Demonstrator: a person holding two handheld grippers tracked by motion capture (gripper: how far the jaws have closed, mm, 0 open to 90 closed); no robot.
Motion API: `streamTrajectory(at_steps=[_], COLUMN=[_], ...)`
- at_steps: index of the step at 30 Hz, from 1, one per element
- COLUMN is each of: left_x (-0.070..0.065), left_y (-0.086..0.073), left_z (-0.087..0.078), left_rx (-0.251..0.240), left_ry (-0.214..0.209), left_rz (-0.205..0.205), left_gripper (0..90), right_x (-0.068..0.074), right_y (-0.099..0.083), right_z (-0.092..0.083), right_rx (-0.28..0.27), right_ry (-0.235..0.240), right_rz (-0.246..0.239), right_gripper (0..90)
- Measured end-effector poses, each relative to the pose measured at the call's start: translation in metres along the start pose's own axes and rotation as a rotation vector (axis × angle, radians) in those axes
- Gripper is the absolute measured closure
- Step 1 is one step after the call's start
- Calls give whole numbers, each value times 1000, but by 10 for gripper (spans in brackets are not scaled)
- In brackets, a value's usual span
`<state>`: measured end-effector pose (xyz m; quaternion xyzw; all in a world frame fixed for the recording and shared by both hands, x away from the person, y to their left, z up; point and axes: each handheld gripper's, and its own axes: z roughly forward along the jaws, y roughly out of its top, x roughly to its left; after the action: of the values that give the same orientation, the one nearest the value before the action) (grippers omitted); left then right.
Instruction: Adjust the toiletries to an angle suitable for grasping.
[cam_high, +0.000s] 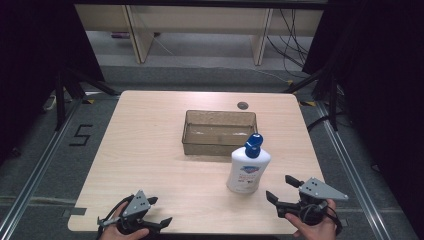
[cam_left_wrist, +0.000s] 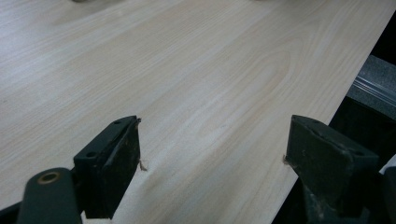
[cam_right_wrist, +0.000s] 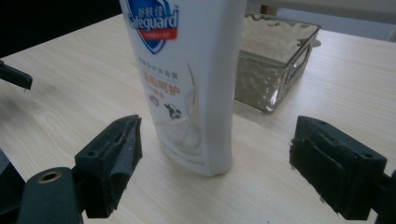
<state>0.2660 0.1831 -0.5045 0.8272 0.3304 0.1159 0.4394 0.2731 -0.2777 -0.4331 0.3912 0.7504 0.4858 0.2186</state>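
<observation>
Just ahead of the right gripper (cam_high: 284, 189) stands a white soap bottle (cam_high: 247, 167) with a blue pump cap (cam_high: 253, 144), upright on the wooden surface (cam_high: 150, 150). In the right gripper view the bottle (cam_right_wrist: 189, 79) rises between and a little beyond the two black fingers (cam_right_wrist: 114, 161), which are spread wide with nothing touching them; its base sits on the surface closer to the left-hand finger than to the other. Its label carries a blue shield and red band near the top and a small cow picture lower down.

Beyond the bottle, farther from the fingers, a clear brownish tray (cam_high: 187, 131) rests on the surface, and in the right gripper view its near corner (cam_right_wrist: 268, 74) shows just behind the bottle.

The left gripper (cam_high: 152, 212) is held at the near edge of the surface, well apart from the bottle. Its fingers (cam_left_wrist: 112, 158) are also spread wide, with only bare wood grain between them.
</observation>
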Motion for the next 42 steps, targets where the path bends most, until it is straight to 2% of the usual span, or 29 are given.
streamTrajectory(at_steps=[3,4,5,6,7,8,9,11,13,15,18,19,20,22,29,30,31,32,33,34,35,36,40,42], left_x=[-1,1,-1,-1,0,0,-1,-1,-1,-1,0,1,0,0,0,2,0,0,0,3,1,0,1,1], left_y=[0,0,0,0,0,0,0,0,0,0,0,0,0,0,0,0,0,0,0,1,0,1,1,1], left_z=[1,1,1,1,1,1,2,2,2,2,1,1,1,1,1,0,1,1,2,0,1,1,-1,-1], left_rx=[-4,11,4,5,12,10,6,5,5,4,12,21,11,14,0,12,-5,-1,-10,12,-5,-4,13,14], left_ry=[4,3,-3,-4,-3,0,-1,0,0,0,-4,0,-5,-6,0,6,2,0,-4,3,-6,-2,-2,-10], left_rz=[-12,9,-14,-13,-4,-1,-7,-9,-10,-9,-3,13,-7,-4,-16,11,-18,-14,-15,35,0,-6,4,9], left_gripper=[174,174,174,175,174,174,175,174,174,174,174,174,174,174,174,175,174,174,174,174,174,175,174,174], right_x=[3,3,5,3,5,4,6,5,9,9,12,13,14,16,21,21,20,22,22,22,22,22,22,22], right_y=[5,6,8,10,12,14,15,21,25,30,35,36,38,41,53,55,58,60,62,64,68,70,80,84], right_z=[-3,-2,-4,-4,-4,-5,-6,-8,-9,-11,-12,-12,-13,-13,-9,-8,-7,-6,-4,-4,-2,-2,5,7], right_rx=[13,2,-3,-24,-40,-43,-49,-60,-57,-61,-73,-78,-81,-81,-91,-102,-103,-96,-113,-103,-116,-114,-144,-137], right_ry=[2,6,6,5,20,27,37,24,28,22,23,29,27,33,36,32,37,38,41,40,47,43,51,69], right_rz=[-8,-13,4,-17,-4,-17,7,-32,-12,-40,-47,-48,-44,-46,-78,-84,-97,-76,-76,-79,-84,-92,-90,-80], right_gripper=[176,180,187,207,217,218,218,218,218,220,225,226,228,228,226,226,226,226,226,227,227,228,232,234])
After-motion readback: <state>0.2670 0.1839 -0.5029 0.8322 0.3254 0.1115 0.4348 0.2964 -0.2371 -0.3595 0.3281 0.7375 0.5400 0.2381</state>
